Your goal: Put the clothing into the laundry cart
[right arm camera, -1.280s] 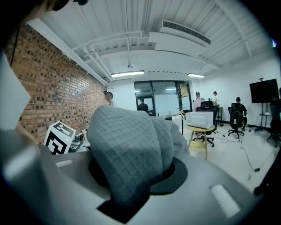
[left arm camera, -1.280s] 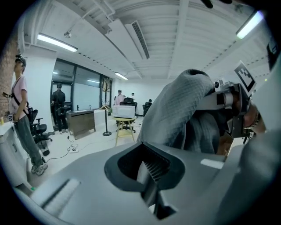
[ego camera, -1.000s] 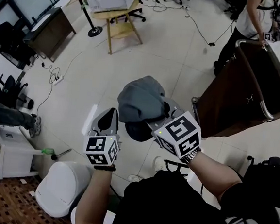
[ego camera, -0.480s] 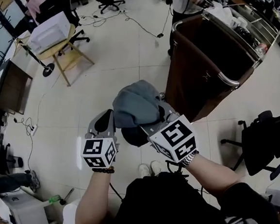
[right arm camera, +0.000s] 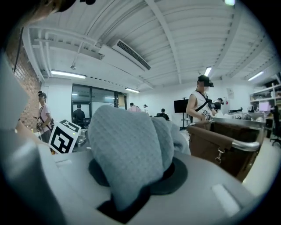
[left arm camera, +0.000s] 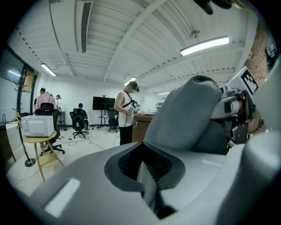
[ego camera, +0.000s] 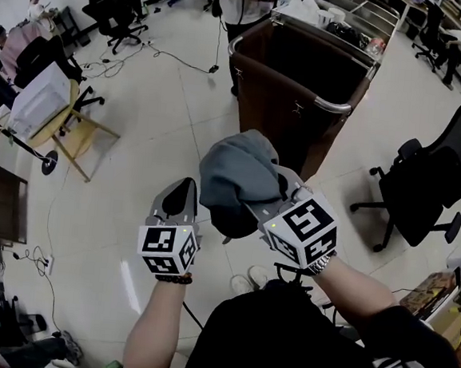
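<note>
Clothing (right arm camera: pixel 127 149) clamped in right tongs (ego camera: pixel 243 206) — left tongs (left arm camera: pixel 148 180) closed, empty.

Ahead, laundry cart (ego camera: pixel 345 107); clothing (ego camera: pixel 236 170) in right gripper (ego camera: pixel 248 213), left gripper (ego camera: pixel 182 189) alongside.

Grey, diamond-quilted clothing (ego camera: pixel 235 172); dark brown laundry cart (ego camera: pixel 279 105), silver rim (ego camera: pixel 336 108); pale tiled floor (ego camera: pixel 138 139).

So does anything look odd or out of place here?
Nothing stands out. The grey garment is bunched in the right gripper, held up off the floor, and the laundry cart stands open ahead. The left gripper is shut and empty.
</note>
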{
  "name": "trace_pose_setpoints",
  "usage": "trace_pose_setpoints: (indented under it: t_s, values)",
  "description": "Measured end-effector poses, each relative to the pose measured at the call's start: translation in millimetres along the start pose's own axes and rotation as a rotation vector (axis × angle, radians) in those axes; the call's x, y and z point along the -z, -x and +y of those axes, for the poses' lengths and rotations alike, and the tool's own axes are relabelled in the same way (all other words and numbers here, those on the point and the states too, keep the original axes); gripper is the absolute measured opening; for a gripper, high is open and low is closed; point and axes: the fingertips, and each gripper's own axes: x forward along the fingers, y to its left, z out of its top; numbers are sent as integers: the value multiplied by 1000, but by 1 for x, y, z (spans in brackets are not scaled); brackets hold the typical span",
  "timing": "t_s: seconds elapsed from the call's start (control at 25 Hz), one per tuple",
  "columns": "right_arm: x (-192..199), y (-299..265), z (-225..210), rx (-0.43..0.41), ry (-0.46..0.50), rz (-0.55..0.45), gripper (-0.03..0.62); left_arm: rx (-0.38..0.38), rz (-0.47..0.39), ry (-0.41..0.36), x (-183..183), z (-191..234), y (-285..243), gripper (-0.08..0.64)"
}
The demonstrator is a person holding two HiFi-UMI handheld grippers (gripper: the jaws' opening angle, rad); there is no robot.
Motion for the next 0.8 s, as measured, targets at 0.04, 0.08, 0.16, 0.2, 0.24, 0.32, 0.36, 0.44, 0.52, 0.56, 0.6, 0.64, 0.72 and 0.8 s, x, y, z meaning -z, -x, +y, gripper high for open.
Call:
trace_pose_setpoints:
  t_s: [0.04, 0.08, 0.16, 0.2, 0.24, 0.32, 0.36, 0.44, 0.52, 0.56, 0.6, 0.64, 0.72, 0.8]
  values:
    - [-6, 6, 4, 20, -1, -6, 143, 16, -3, -4, -5, -3, 5, 3]
    - [-13, 12, 8, 39, -2, -13, 143, 32, -7, -8, -11, -6, 10, 3]
    - [-26, 23, 14, 76, -4, -27, 143, 64, -15, -16, -23, -12, 19, 3]
    - [-32, 30, 14, 93, -6, -34, 143, 80, -18, -20, -27, -17, 20, 3]
    - [-37, 37, 12, 109, -7, -41, 143, 95, -19, -24, -31, -23, 19, 3]
    - [-47, 52, 2, 137, -5, -60, 143, 123, -20, -31, -36, -38, 12, 3]
    - [-52, 60, -5, 150, -1, -71, 143, 135, -20, -35, -38, -46, 6, 3]
    - [-62, 75, -22, 171, 6, -96, 143, 155, -24, -45, -42, -62, -6, 3]
    - [-72, 88, -35, 192, 12, -122, 143, 172, -32, -57, -47, -76, -13, 3]
    - [-78, 94, -40, 205, 15, -135, 143, 182, -37, -65, -50, -81, -14, 3]
    - [-84, 100, -42, 218, 18, -148, 143, 192, -43, -73, -54, -86, -15, 3]
    - [-91, 106, -44, 231, 22, -160, 143, 201, -50, -81, -58, -89, -13, 3]
    - [-108, 116, -47, 256, 31, -181, 143, 216, -62, -91, -68, -96, -10, 3]
    - [-124, 127, -56, 277, 39, -200, 141, 227, -70, -97, -75, -107, -12, 3]
